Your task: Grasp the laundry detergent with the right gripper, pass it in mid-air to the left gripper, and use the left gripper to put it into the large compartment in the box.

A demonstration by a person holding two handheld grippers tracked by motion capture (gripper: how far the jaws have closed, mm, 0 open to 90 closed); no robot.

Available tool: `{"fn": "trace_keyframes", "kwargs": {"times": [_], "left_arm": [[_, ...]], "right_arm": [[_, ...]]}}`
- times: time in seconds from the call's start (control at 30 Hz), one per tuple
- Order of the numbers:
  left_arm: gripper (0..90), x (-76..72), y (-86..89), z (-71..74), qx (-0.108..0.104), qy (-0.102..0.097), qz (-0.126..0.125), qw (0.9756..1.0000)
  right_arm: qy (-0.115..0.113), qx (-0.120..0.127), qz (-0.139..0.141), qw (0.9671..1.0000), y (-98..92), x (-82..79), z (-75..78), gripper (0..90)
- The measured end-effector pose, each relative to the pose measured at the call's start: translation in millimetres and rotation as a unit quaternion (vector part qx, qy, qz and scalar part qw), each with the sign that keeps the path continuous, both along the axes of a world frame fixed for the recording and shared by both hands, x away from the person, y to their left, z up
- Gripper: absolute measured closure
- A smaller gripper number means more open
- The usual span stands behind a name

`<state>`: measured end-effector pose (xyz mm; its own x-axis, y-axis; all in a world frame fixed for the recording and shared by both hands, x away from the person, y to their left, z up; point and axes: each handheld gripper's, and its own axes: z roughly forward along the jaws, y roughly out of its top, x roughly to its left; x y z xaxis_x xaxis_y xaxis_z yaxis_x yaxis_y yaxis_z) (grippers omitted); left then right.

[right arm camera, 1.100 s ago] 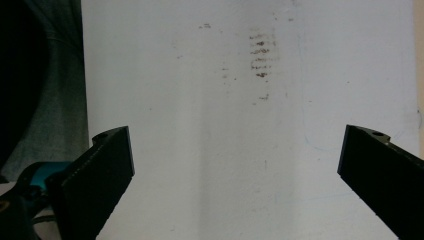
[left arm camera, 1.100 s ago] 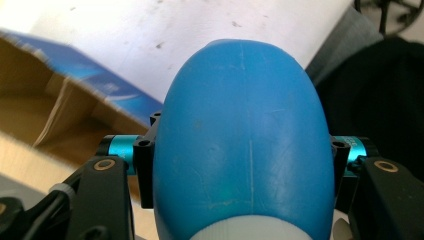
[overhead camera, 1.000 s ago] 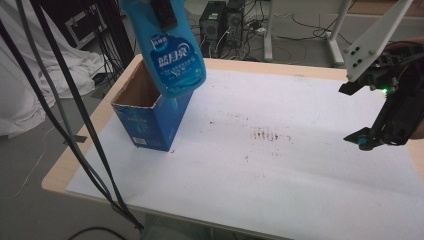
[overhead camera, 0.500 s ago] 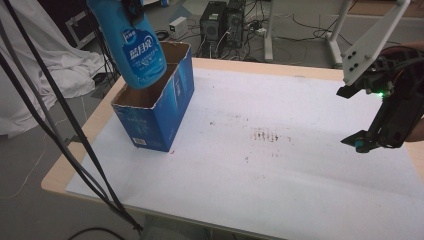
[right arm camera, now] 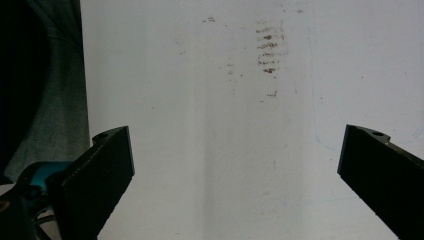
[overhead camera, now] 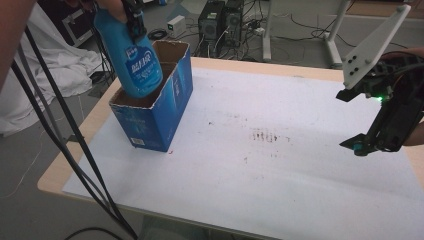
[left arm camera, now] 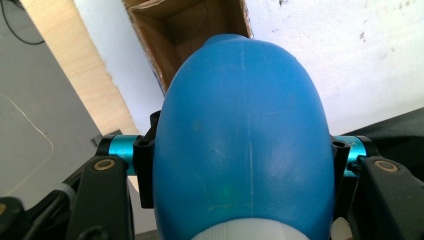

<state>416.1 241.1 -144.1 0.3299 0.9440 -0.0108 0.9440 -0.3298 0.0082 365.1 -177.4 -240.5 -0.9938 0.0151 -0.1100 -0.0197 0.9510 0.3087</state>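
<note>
Between the jaws of the left gripper [left arm camera: 240,165] sits a blue bottle [left arm camera: 242,150], clamped from both sides near its neck, its rounded bottom pointing away from the jaws and down toward the open cardboard box [left arm camera: 192,30]. In the high view the bottle [overhead camera: 137,60] hangs tilted from the left gripper [overhead camera: 132,22], its lower end already past the rim of the box [overhead camera: 160,120] and partly inside. The box stands on the white sheet near the bench [overhead camera: 65,165] edge.

The right gripper [overhead camera: 357,146] hovers well apart, out over the far side of the sheet; its jaws stand wide with nothing between them, only the stained white surface [right arm camera: 270,45] ahead.

The risk, as I judge it, lies in the tilt. The bottle leans against the line of the box, so its bottom could catch the near wall or a flap and push the light, unheld box toward the bench edge or tip it. Letting go too high could make the bottle topple the box.
</note>
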Motion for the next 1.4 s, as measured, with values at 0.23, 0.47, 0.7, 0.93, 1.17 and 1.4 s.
{"fn": "trace_keyframes", "kwargs": {"times": [0.23,0.47,0.7,0.93,1.17,1.4], "left_arm": [[39.3,4.4,-1.3,-38.3,0.005,0.022,-0.04,0.9989],[39.3,7.0,-2.7,-64.7,0.008,0.033,-0.084,0.9958],[39.3,7.5,-4.3,-92.2,0.015,0.027,-0.141,0.9895],[39.2,6.6,-7.8,-115.9,0.037,0.016,-0.244,0.9688],[39.1,5.4,-5.8,-136.4,0.035,0.014,-0.295,0.9548],[39.1,4.0,-3.0,-153.7,0.025,0.008,-0.322,0.9463]], "right_arm": [[0.0,0.002,-0.001,1.0,-0.2,0.9,-1.2,0.7],[0.004,0.0,-0.002,1.0,2.2,2.6,-4.2,0.7],[0.009,-0.004,-0.002,1.0,5.6,3.3,-6.7,0.7],[0.012,-0.007,0.0,0.9999,9.6,4.5,-10.5,0.7],[0.014,-0.012,-0.002,0.9998,11.8,4.7,-12.7,0.7],[0.018,-0.014,-0.003,0.9997,12.8,5.3,-15.7,0.7]]}}
